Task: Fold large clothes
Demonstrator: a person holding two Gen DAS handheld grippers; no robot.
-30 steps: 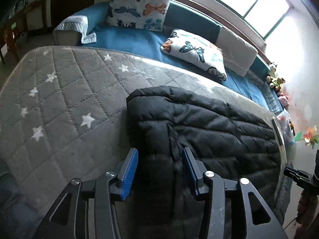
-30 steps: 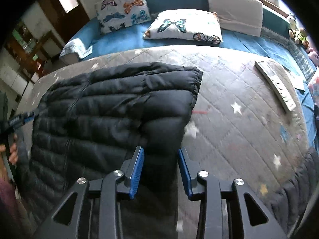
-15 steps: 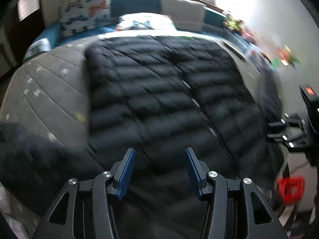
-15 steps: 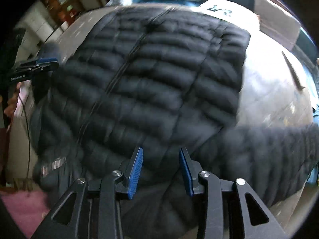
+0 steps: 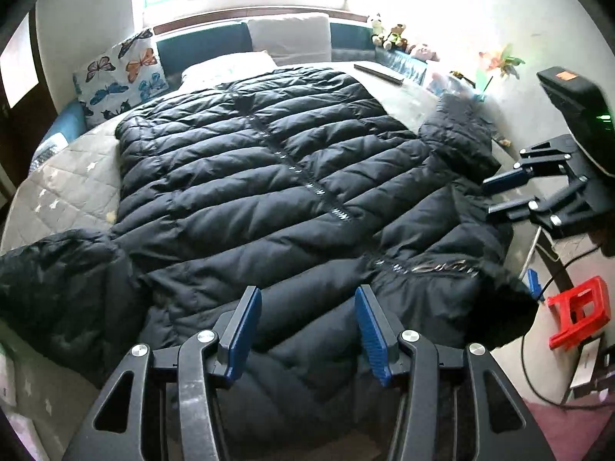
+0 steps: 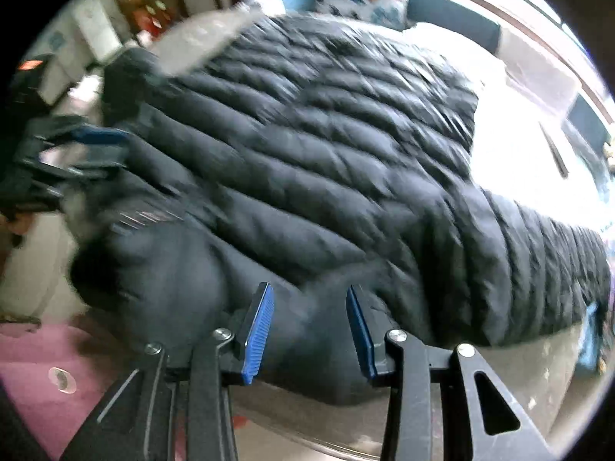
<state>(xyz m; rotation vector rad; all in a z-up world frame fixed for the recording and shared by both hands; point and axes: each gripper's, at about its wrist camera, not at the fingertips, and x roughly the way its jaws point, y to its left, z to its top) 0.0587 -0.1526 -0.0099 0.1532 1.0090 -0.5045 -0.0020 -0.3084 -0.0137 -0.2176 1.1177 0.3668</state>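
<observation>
A black puffer jacket [image 5: 269, 176] lies spread flat, zipped front up, on the grey quilted bed cover [image 5: 73, 184]. One sleeve [image 5: 57, 269] stretches off to the left, the other [image 5: 457, 130] to the right. My left gripper [image 5: 305, 330] hovers open over the hood end nearest me, with fabric below its blue pads and nothing pinched. Off the jacket's right shoulder, my right gripper [image 5: 490, 196] is also open. In the blurred right wrist view, that gripper [image 6: 307, 330] stands open above the jacket [image 6: 326, 153], and the left gripper [image 6: 96, 150] shows at the left edge.
Butterfly pillows [image 5: 123, 73] and a plain cushion line the bed's far side, with stuffed toys [image 5: 392, 36] on the ledge. A long flat remote-like object [image 5: 378, 73] lies beyond the jacket. A red stool [image 5: 580, 315] and cables sit on the floor at right. Near me lies a pink mat [image 6: 46, 353].
Both grippers have swept from the jacket's hem corners around to its hood end and have rolled. The jacket stayed spread on the bed. The jaws stand about as wide as before.
</observation>
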